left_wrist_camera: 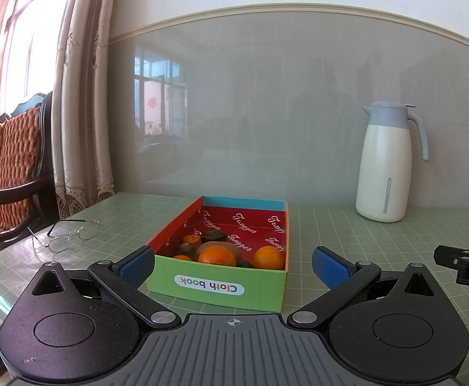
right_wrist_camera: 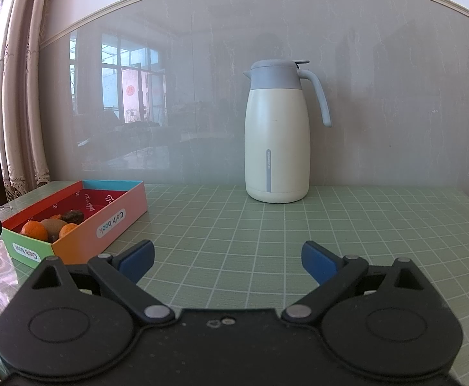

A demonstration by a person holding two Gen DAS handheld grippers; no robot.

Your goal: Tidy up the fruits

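Observation:
A colourful open box (left_wrist_camera: 216, 286) marked "Cloth book" stands on the green grid mat. It holds oranges (left_wrist_camera: 218, 256), a kiwi (left_wrist_camera: 210, 245) and several dark fruits (left_wrist_camera: 213, 234) at its near end. My left gripper (left_wrist_camera: 232, 267) is open and empty, its fingers on either side of the box's near end. The box also shows at the left of the right wrist view (right_wrist_camera: 105, 222). My right gripper (right_wrist_camera: 228, 259) is open and empty above bare mat, to the right of the box.
A cream and grey thermos jug (right_wrist_camera: 276, 141) stands at the back by the wall. Glasses (left_wrist_camera: 67, 233) lie left of the box near the table's left edge. A chair (left_wrist_camera: 5, 167) and curtains are beyond that edge.

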